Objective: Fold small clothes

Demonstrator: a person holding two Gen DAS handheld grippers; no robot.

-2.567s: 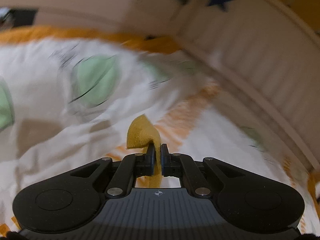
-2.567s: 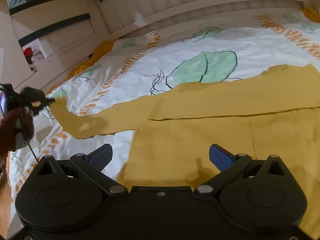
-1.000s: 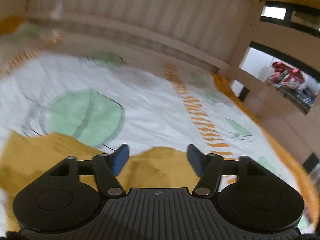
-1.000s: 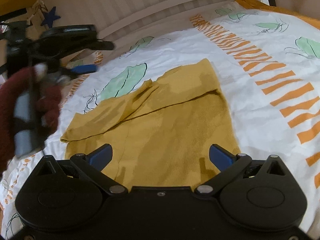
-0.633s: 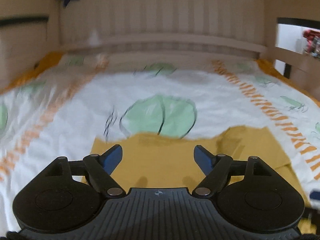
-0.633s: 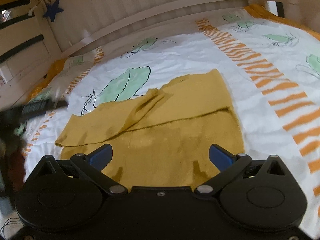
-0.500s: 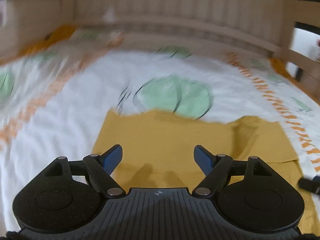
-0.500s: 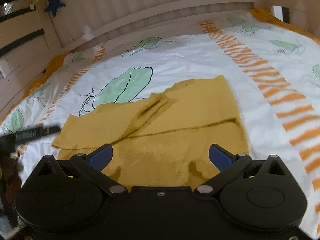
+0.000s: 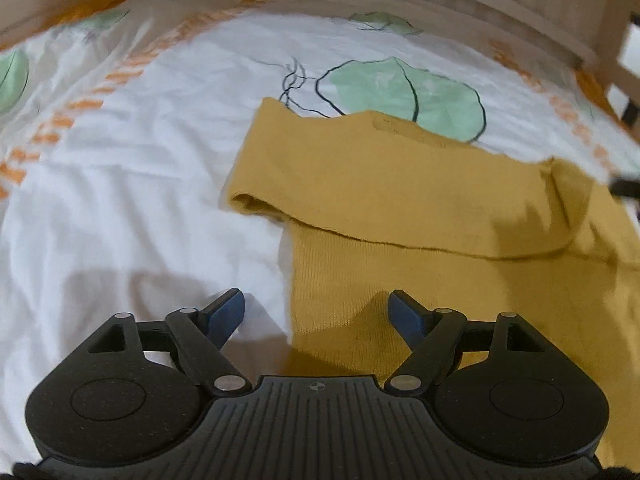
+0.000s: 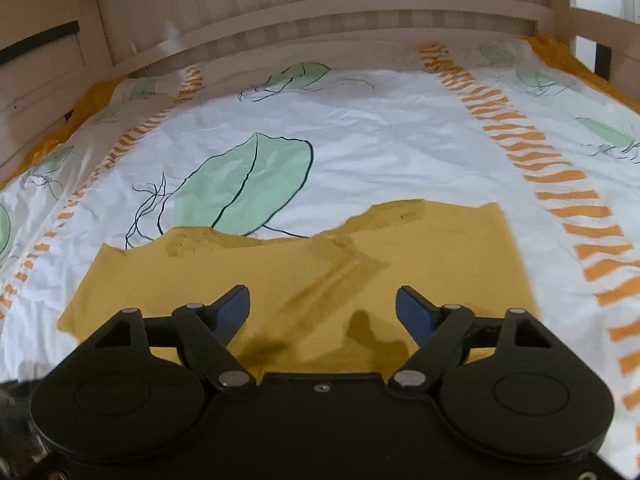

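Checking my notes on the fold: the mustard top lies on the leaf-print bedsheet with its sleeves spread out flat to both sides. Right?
Not quite. The mustard top lies on the leaf-print bedsheet, but its sleeves are folded across the body, not spread out; the left wrist view shows this.

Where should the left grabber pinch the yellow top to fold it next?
Probably the near left corner of the yellow top, at its bottom hem. That edge lies flat on the bedsheet with bare sheet beside it, so one jaw can slide under from the left. The left gripper already straddles this edge, jaws opening with nothing pinched. The folded sleeve is thicker, so a poorer spot.
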